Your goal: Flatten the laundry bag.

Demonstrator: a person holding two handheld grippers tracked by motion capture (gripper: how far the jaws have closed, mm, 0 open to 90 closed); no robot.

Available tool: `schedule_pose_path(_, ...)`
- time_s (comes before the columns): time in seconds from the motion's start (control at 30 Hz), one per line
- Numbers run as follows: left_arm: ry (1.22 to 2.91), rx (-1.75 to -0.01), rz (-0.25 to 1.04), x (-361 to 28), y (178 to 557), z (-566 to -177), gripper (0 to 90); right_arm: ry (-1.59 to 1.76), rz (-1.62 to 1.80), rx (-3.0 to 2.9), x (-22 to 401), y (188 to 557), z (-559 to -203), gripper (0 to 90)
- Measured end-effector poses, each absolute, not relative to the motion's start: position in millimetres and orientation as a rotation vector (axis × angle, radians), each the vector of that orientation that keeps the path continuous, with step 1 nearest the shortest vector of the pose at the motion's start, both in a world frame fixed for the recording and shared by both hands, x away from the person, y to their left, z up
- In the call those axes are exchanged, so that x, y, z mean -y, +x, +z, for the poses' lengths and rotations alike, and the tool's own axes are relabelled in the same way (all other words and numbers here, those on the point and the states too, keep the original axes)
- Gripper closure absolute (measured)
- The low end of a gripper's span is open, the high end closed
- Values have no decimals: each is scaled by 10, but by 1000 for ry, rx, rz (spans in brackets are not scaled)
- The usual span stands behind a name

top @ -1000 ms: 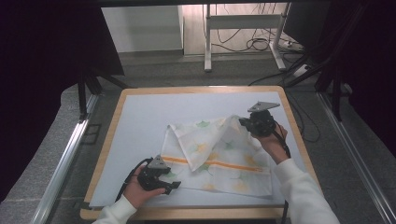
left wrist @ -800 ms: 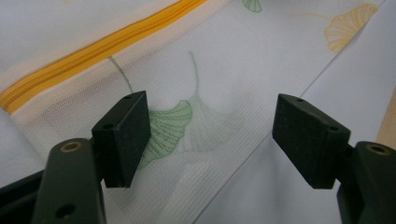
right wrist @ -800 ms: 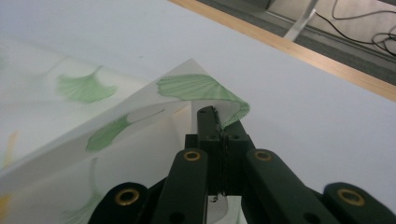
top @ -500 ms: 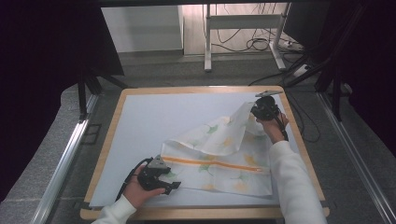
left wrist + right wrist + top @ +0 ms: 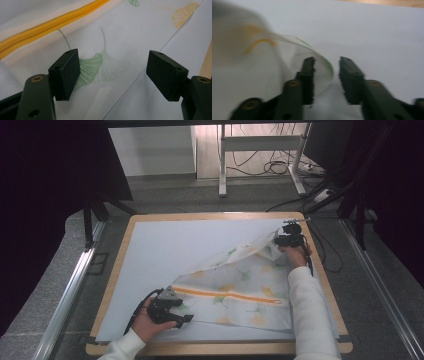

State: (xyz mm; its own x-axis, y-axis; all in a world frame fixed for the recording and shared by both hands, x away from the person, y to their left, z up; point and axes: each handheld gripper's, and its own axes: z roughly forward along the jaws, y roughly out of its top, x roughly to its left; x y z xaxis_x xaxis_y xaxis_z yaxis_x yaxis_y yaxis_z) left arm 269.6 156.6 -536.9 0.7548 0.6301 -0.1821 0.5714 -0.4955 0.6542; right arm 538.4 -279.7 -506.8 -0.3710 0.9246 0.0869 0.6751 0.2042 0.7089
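Leaf-print cloth (image 5: 235, 290) spread on pale mat (image 5: 170, 245), wooden table (image 5: 127, 242), cables (image 5: 270, 167) beyond

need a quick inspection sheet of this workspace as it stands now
surface: pale blue mat on a wooden-rimmed table
job's things: white leaf-print cloth with an orange zipper, near part flat, far right corner raised
clutter: nothing seen
grippers: left gripper open over the cloth's near left corner; right gripper jaws just opening, cloth corner between them, pads not pressing
cables: black cables on the floor beyond
surroundings: metal stand legs, dark curtains
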Motion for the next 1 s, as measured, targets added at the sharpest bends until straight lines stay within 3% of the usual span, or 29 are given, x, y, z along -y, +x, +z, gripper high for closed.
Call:
schedule_pose_path(0.43, 2228, -901, 109, -1550, 2692, -5366, 265, 1352, 1188, -2174, 2991, 4865, -4434, 374)
schedule_pose_path(1.0, 2229, -904, 114, -1543, 2689, -5365, 264, 1185, 1225, -2145, 3115, 4020, -4223, 349)
